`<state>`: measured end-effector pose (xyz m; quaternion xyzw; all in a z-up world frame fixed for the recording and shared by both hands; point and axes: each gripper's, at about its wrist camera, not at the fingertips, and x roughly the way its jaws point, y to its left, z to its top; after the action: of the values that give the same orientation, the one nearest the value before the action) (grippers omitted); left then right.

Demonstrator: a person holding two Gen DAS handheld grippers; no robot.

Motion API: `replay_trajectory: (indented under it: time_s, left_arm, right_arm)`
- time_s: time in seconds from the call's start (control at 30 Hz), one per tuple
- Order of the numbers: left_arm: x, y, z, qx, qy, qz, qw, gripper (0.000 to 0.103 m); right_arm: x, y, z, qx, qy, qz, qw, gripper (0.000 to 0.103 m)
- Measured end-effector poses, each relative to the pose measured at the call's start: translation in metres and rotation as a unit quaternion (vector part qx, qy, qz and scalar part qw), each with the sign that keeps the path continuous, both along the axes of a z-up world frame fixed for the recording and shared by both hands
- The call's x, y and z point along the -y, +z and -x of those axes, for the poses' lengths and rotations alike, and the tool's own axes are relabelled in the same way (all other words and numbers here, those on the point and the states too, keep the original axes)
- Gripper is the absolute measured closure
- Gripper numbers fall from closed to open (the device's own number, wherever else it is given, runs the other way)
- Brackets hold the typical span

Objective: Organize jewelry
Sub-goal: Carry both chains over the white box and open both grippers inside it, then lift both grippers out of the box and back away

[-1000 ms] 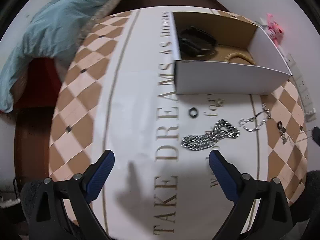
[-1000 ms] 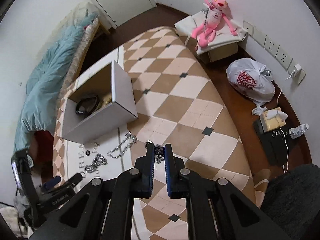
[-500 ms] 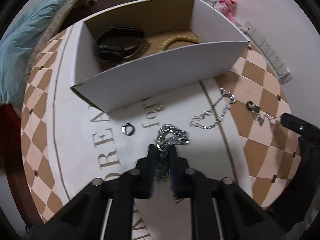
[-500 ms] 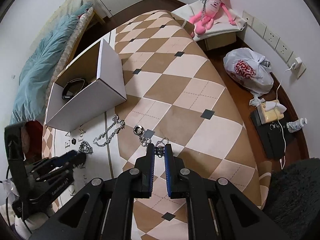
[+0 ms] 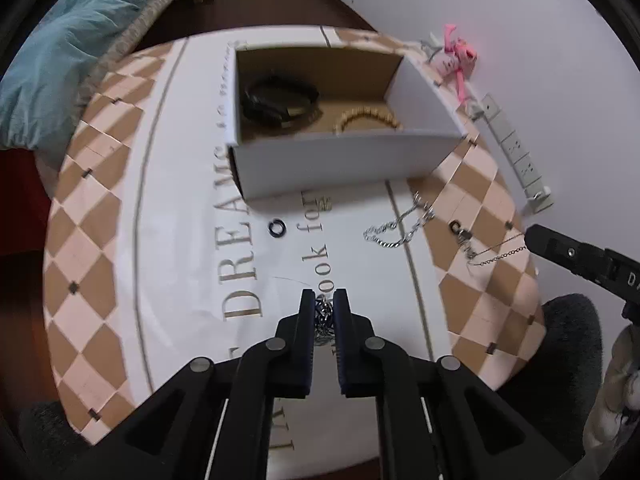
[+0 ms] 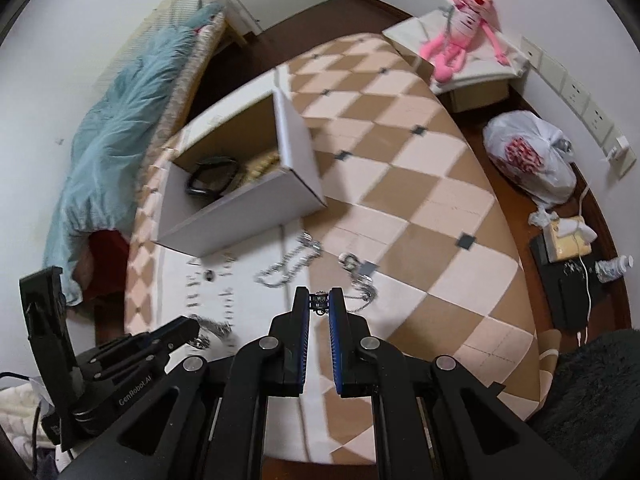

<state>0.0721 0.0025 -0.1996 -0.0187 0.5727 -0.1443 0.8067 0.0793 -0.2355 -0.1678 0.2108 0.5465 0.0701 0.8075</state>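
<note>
Looking along our left gripper (image 5: 324, 300), we see its fingers pinched on the heavy steel chain (image 5: 323, 320), bunched between the pads above the printed tablecloth (image 5: 180, 200). We judge this the carrying step: next we must lift the chain clear of the near wall of the box (image 5: 344, 162) and let go inside. The box already holds a black bracelet (image 5: 280, 100) and a bead bracelet (image 5: 368, 118). A ring (image 5: 277, 228) and a thinner chain (image 5: 396, 230) lie loose near it. From the right wrist, our right gripper (image 6: 319, 300) is nearly closed on the fine necklace (image 6: 360, 280), whose length trails on the cloth just right of the box (image 6: 240, 216).
</note>
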Motion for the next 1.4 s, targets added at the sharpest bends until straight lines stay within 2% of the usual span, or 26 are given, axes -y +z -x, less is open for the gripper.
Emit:
replay_trajectory:
  time_s: [0.1,0.37,0.47,0.57,0.73,1.0,1.17,1.23,1.27,1.3,1.37,1.4]
  left_arm:
    - [-0.005,0.026,-0.002,0.017,0.005,0.015,0.9997,0.097]
    - [-0.006,0.109,-0.045,0.072,0.008,0.067,0.9951,0.097]
    - [-0.002,0.128,-0.066,0.085,0.006,0.079,0.9932,0.097]
    - [-0.001,0.132,-0.091,0.082,0.006,0.085,0.9930,0.097]
    - [-0.002,0.111,-0.132,0.036,0.017,0.086,0.9954,0.097]
    - [-0.003,0.066,-0.167,-0.034,0.042,0.048,0.9974,0.095]
    - [-0.004,0.064,-0.176,-0.042,0.069,0.023,0.9964,0.092]
    - [-0.005,0.070,-0.177,-0.030,0.075,0.012,0.9966,0.087]
    - [-0.006,0.073,-0.176,-0.023,0.077,0.006,0.9967,0.074]
    - [-0.007,0.078,-0.175,-0.014,0.079,-0.001,0.9967,0.049]
    - [-0.009,0.083,-0.173,0.005,0.086,-0.013,0.9962,0.023]
    - [-0.011,0.086,-0.171,0.015,0.089,-0.020,0.9957,0.023]
  right_arm:
    - [-0.003,0.024,-0.007,0.017,0.014,-0.014,1.000,0.093]
    - [-0.016,0.098,-0.037,0.072,0.054,-0.050,0.995,0.093]
    - [-0.026,0.124,-0.055,0.095,0.070,-0.047,0.992,0.093]
    - [-0.036,0.139,-0.078,0.108,0.084,-0.031,0.990,0.093]
    - [-0.050,0.131,-0.124,0.093,0.096,0.005,0.991,0.093]
    - [-0.061,0.073,-0.183,0.023,0.114,0.047,0.992,0.093]
    - [-0.068,0.045,-0.204,-0.023,0.137,0.067,0.988,0.092]
    - [-0.069,0.040,-0.204,-0.034,0.144,0.076,0.986,0.092]
    - [-0.068,0.038,-0.203,-0.037,0.147,0.079,0.985,0.092]
    - [-0.067,0.037,-0.202,-0.039,0.148,0.083,0.985,0.091]
    - [-0.064,0.034,-0.197,-0.046,0.151,0.084,0.984,0.079]
    - [-0.063,0.033,-0.194,-0.048,0.150,0.085,0.984,0.065]
